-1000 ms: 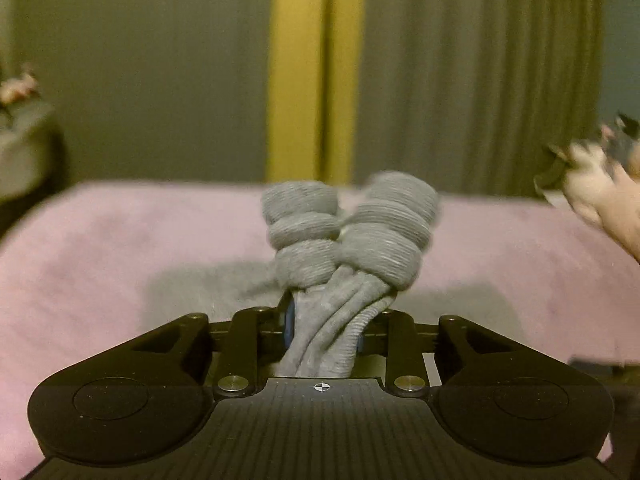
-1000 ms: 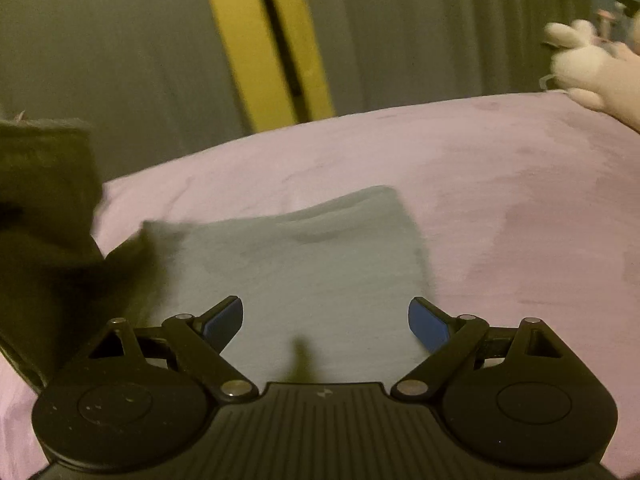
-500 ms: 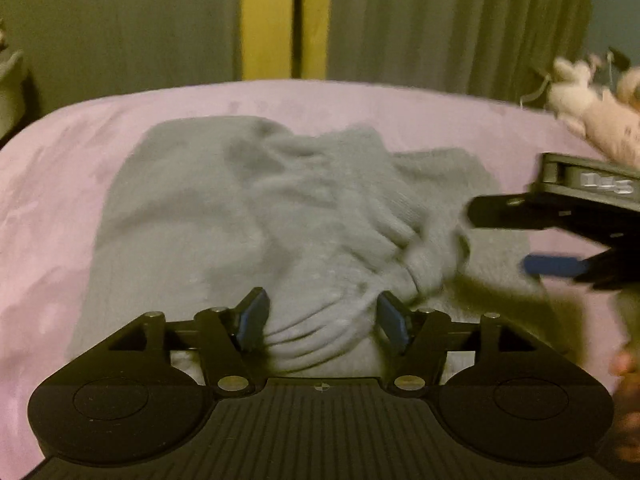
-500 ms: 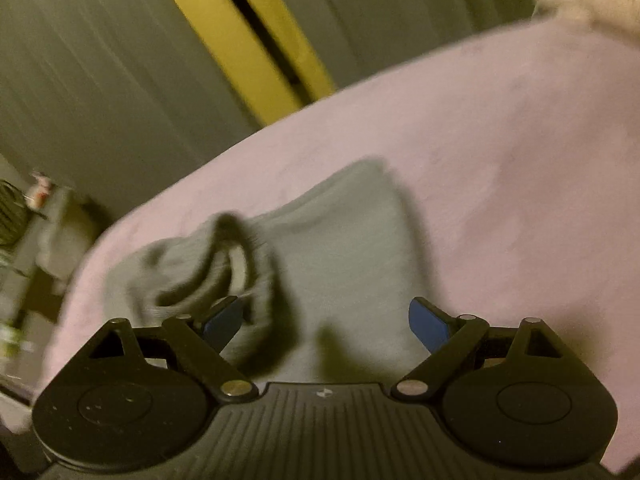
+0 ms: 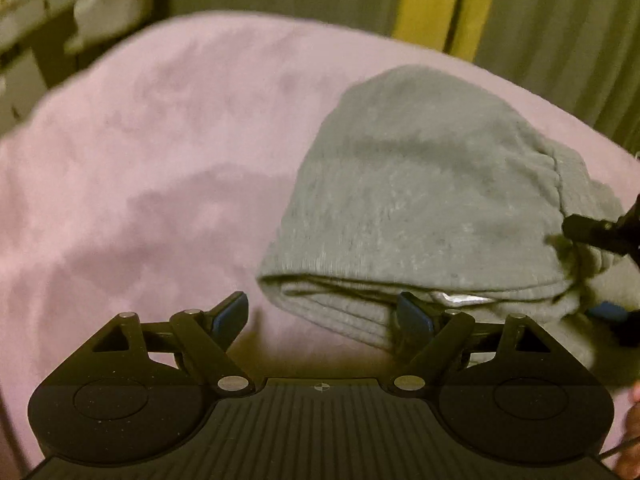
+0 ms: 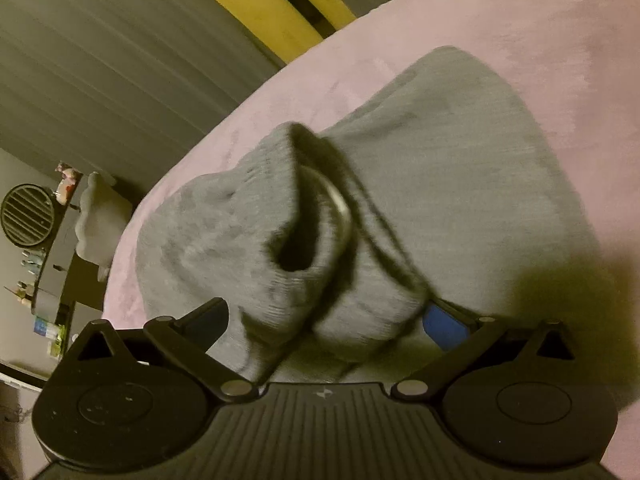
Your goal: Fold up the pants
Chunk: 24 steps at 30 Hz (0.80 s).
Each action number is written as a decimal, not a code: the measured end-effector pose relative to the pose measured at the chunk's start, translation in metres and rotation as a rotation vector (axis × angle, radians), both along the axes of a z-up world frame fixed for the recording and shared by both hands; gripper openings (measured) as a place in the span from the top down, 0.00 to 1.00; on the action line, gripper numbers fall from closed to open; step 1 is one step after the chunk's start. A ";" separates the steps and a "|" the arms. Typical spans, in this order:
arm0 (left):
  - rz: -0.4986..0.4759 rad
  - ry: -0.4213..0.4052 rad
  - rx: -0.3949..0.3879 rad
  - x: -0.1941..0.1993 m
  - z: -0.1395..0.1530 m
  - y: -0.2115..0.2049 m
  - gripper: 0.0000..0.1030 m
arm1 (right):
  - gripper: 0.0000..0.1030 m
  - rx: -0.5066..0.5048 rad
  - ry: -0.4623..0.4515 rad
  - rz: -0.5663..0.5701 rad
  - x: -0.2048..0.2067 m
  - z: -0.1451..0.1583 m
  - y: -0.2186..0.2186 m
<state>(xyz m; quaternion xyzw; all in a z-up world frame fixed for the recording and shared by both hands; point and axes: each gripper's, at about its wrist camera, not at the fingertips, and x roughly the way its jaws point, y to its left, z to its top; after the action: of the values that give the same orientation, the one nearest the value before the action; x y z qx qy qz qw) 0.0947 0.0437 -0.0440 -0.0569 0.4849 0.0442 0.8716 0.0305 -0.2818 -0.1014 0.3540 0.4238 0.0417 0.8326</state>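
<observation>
Grey pants (image 5: 420, 200) lie folded on the pink bed cover (image 5: 140, 160), layered fold edge toward me. My left gripper (image 5: 324, 314) hangs low over their near left corner. Its jaws are opening, and that corner lies loose between them by the right fingertip (image 5: 414, 314). In the right wrist view the pants (image 6: 460, 168) end in a bunched, ribbed waistband (image 6: 288, 240) with a dark opening. My right gripper (image 6: 328, 322) is down over that bunch. Its jaws are opening wide, with the cloth between them and no pad pressing. The right gripper (image 5: 600, 272) also shows at the left view's right edge.
Grey curtains (image 6: 120, 60) with a yellow strip (image 5: 432, 0) hang behind the bed. A shelf with a round fan (image 6: 28, 216), small bottles and a white soft toy (image 6: 96, 220) stands off the bed's left side. A person's hand (image 5: 632, 420) shows at the right edge.
My left gripper let go of the bunched pants, opened and dropped toward the bed, swinging left. The pants now lie folded on the cover. My right gripper tilted and sank onto the waistband.
</observation>
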 end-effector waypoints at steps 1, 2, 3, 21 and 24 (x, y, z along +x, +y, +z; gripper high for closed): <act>0.010 0.015 -0.006 -0.001 -0.005 0.002 0.16 | 0.00 -0.001 -0.008 -0.001 0.002 0.000 0.004; 0.016 0.024 -0.006 0.002 -0.008 0.002 0.16 | 0.00 -0.015 -0.009 -0.007 0.005 0.000 0.008; 0.020 0.030 -0.008 0.003 -0.010 0.004 0.16 | 0.03 -0.034 -0.014 -0.009 0.007 0.000 0.012; -0.006 0.015 0.069 -0.004 -0.003 -0.008 0.14 | 0.48 -0.242 -0.247 -0.110 -0.029 0.060 -0.015; -0.041 0.024 0.122 -0.003 -0.002 -0.019 0.14 | 0.44 -0.275 -0.096 -0.139 -0.020 0.022 -0.042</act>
<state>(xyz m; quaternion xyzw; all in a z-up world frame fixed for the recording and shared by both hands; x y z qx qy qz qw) 0.0915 0.0248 -0.0463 0.0065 0.4926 0.0565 0.8684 0.0101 -0.3238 -0.0790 0.2626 0.3600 -0.0575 0.8934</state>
